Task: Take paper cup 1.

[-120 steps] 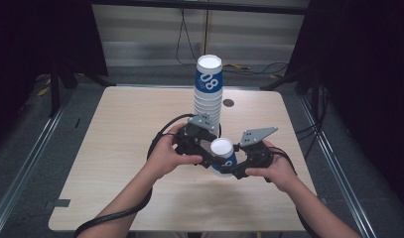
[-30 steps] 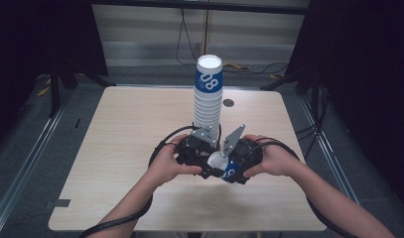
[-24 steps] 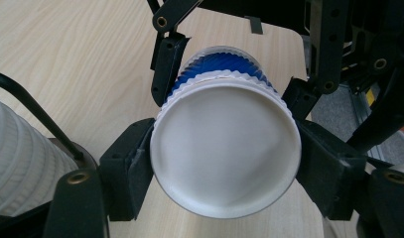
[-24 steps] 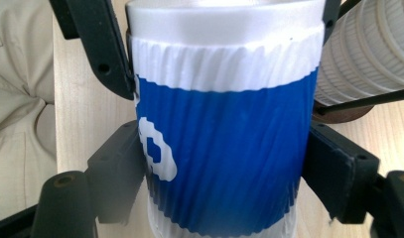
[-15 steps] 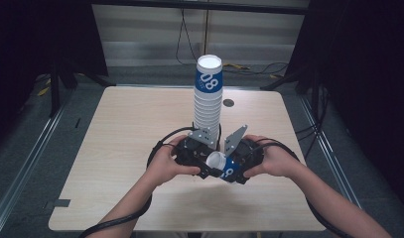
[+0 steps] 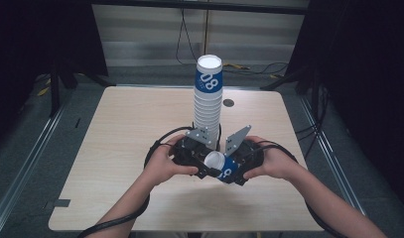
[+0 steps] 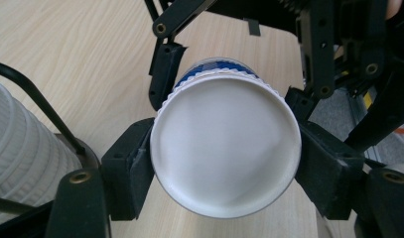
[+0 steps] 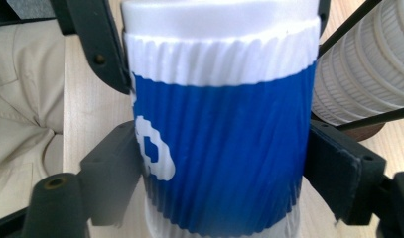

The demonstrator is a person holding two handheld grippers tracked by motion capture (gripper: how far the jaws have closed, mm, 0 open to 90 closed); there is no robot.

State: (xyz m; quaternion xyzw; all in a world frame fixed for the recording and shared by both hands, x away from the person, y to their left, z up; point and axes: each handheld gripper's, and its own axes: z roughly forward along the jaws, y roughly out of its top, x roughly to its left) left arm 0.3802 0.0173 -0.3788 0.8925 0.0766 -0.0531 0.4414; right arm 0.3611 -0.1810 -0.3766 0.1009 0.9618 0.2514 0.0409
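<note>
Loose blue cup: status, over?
Left gripper shut on the cup's base end. Right gripper shut on the blue cup at its sleeve. Cup stack right behind, close, apart.

A light wooden table [image 6: 120, 148] with rounded corners is set on a grey floor [image 6: 31, 148]. Metal rails [image 6: 21, 168] are laid along the floor on either side of the table. Beyond the table's far edge a pale panelled wall [image 6: 140, 34] is seen, lit brighter than the rest. Black curtains [image 6: 368, 74] are hung to both sides of the table. Dark cables [image 6: 269, 67] are trailed over the floor behind the table.
</note>
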